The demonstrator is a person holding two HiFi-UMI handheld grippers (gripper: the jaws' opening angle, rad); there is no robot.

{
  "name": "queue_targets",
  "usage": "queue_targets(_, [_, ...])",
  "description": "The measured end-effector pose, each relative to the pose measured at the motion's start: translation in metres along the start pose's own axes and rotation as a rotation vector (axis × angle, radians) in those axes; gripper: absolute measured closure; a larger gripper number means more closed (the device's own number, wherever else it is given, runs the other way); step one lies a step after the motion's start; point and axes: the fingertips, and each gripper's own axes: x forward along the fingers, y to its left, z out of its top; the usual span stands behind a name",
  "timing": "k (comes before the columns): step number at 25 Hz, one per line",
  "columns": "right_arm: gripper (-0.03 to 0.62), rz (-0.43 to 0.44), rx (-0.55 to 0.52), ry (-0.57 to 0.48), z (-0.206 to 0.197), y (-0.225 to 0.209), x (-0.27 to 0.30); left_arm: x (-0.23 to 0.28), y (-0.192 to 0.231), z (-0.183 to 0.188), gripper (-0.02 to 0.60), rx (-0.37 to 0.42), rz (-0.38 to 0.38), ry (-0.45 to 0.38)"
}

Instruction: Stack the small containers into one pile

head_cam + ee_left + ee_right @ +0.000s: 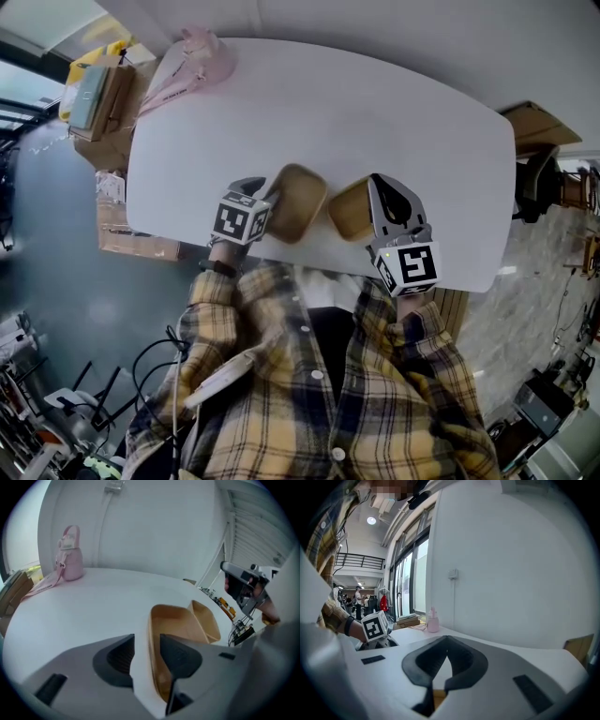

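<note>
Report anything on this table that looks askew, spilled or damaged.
Nothing looks spilled or damaged. The left container and right container lie side by side at the near edge of the table, not yet stacked. One stray item: a pink bag at the far corner.

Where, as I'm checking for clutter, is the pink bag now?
In the head view the pink bag sits at the table's far left corner, apart from the left container and right container near the front edge.

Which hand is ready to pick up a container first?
Left, probably. The left tool stands open with the wall of the near container between its jaws, so it only needs closing; the right tool is shut.
</note>
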Motion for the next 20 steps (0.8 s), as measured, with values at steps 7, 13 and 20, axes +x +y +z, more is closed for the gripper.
queue_targets(7, [0.579, -0.027, 0.003, 0.005, -0.001, -0.005, -0.005, 0.004, 0.001, -0.017, 0.484, -0.026, -0.037, 0.137])
queue_targets(13, [0.579, -0.056, 0.012, 0.007, -0.002, -0.009, -0.011, 0.004, 0.002, -0.014, 0.550, -0.016, -0.039, 0.168])
queue_targets(20, [0.579, -0.108, 0.025, 0.003, -0.002, -0.019, -0.020, -0.001, -0.010, 0.015, 0.558, 0.021, -0.069, 0.137])
